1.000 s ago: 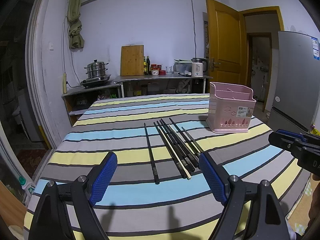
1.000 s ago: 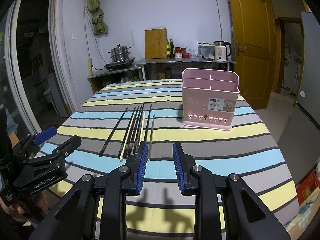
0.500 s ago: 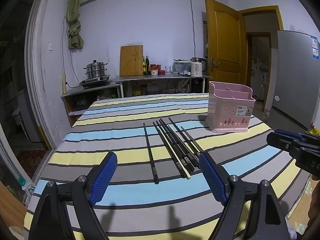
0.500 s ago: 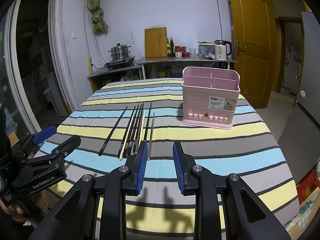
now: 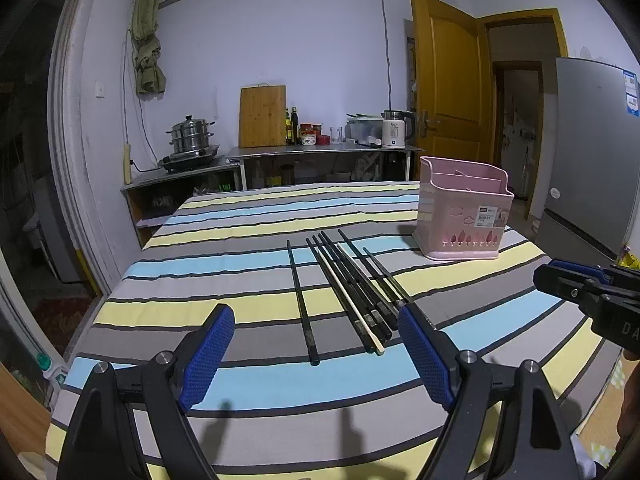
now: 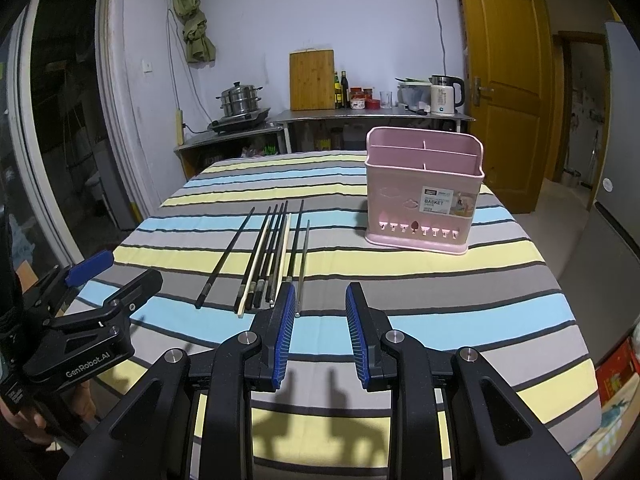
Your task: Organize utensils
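On the striped bench, a row of chopsticks is laid at centre-left, well apart from the pink utensil basket at far right. No chopstick is yet held, so the pick-up step is judged to be in hand. The left gripper is spread wide, empty, near the row's near ends. The right gripper is partly spread, empty. Next, one chopstick's near end must be straddled and pinched.

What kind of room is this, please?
Most likely a small home kitchen with a dining table: a steamer pot on a stove, a kettle on the counter, and a fridge.
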The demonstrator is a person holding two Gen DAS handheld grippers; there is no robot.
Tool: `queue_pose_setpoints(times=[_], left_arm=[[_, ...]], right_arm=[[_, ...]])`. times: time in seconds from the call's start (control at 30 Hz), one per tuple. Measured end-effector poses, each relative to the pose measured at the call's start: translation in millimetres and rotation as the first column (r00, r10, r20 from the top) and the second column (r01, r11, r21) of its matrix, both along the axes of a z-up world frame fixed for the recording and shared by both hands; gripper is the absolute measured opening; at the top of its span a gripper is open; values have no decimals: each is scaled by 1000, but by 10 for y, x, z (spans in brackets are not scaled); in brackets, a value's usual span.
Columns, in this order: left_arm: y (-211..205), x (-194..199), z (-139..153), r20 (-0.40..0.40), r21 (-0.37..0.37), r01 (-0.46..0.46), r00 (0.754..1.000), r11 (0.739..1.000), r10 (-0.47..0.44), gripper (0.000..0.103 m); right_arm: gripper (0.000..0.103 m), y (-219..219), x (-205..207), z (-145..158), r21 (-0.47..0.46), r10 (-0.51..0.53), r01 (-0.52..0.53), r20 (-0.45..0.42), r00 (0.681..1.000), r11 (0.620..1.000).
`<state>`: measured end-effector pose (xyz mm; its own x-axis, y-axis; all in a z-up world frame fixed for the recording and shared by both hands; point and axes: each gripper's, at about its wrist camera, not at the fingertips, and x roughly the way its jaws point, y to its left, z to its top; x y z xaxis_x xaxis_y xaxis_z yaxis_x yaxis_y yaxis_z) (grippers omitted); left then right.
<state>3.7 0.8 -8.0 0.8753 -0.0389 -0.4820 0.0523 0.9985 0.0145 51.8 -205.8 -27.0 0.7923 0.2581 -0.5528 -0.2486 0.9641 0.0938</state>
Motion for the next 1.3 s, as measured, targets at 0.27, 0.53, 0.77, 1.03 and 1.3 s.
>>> queue_pose_setpoints(times=[0.27,0.53,0.77,1.03,1.3], left_arm=[[28,83,-36,-19,-4,3,1000,1000,-3,84],[89,268,-93,-63,-24,21,998,999,-23,84],[234,662,-220,-162,-65,6,987,998,-16,84],[445,1298,-445,-309,-89,-18,951,996,-11,70],[565,1850,-652,-412,-138,-31,911,990,-29,58]], right_arm=[[27,9,72,-28,-3,3,-3,-16,1000,1000],[27,29,197,-79,-4,12,-12,-37,999,1000],[27,69,473,-164,15,32,-31,-80,996,999],[27,203,942,-313,21,66,-64,-146,987,998],[27,413,1488,-464,-1,92,-94,-220,971,996]])
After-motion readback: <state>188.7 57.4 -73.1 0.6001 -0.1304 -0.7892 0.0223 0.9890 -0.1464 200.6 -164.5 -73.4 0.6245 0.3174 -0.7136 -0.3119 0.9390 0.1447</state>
